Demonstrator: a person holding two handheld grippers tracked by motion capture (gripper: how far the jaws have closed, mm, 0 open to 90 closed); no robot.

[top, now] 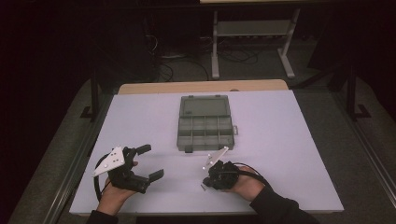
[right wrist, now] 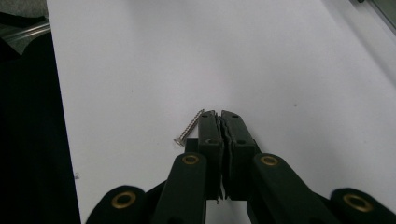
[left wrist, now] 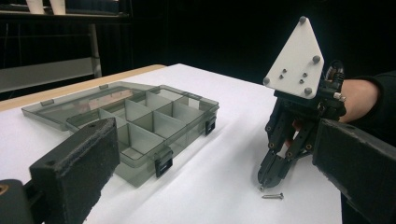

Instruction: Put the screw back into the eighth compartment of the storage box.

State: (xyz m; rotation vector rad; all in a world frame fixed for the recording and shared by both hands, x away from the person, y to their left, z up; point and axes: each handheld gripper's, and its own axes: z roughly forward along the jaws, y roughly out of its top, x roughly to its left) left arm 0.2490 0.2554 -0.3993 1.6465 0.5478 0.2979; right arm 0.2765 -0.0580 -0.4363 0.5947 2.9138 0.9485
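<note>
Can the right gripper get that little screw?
Probably yes. The right gripper points down at the bare table right beside the screw, with nothing between them. But its fingers are shut next to it, so they must open first.

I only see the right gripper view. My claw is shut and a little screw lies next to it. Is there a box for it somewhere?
Observer: Yes. A grey compartment box sits mid-table, beyond your right claw.
Operator: Is it open?
Observer: Yes. Its lid lies folded flat behind the compartments.
Operator: What is my other claw doing?
Observer: The left claw is open and holds nothing, low over the table at its near left.
</note>
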